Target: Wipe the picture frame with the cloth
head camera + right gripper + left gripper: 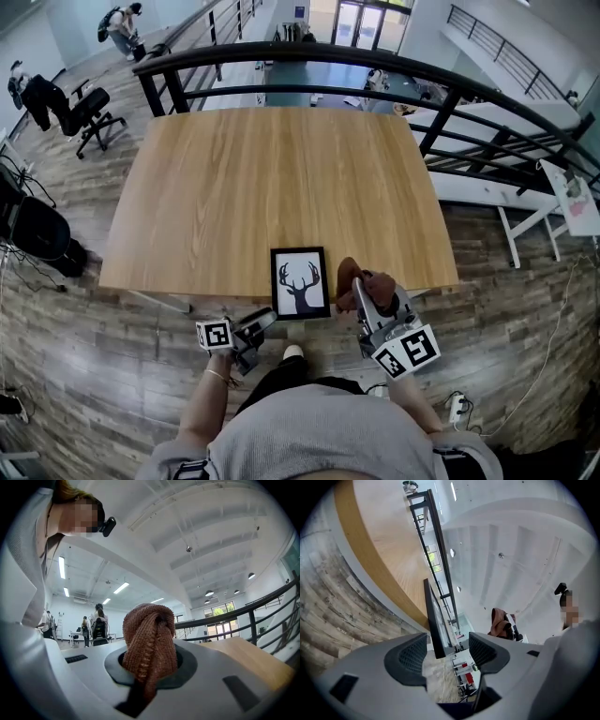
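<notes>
- Room: an open hall with a grey wood-plank floor (75, 347), a white beamed ceiling (211, 536) and strip lights.
- A black railing (375, 70) curved round behind the table's far side and right side.
- Table (272, 178): light wood grain top, bare except at the near edge.
- A black office chair (89, 112) stood well apart on the floor, far left.
- Picture frame (300, 282): black, with a deer-head print. It lay at the middle of the table's near edge, and its near end appeared to overhang the edge.
- Left tool (447, 656): jaws apart. The frame's edge (432, 620) stood in the gap and neither pad pressed on it. In the head view the left tool (261, 325) was just beside the frame's lower left corner.
- Right tool (150, 667): jaws closed on the bunched cloth. In the head view it (370, 302) was just right of the frame.
- Cloth (150, 639): rust-brown knit, standing up out of the jaws. In the head view the cloth (361, 279) was over the table's edge.
</notes>
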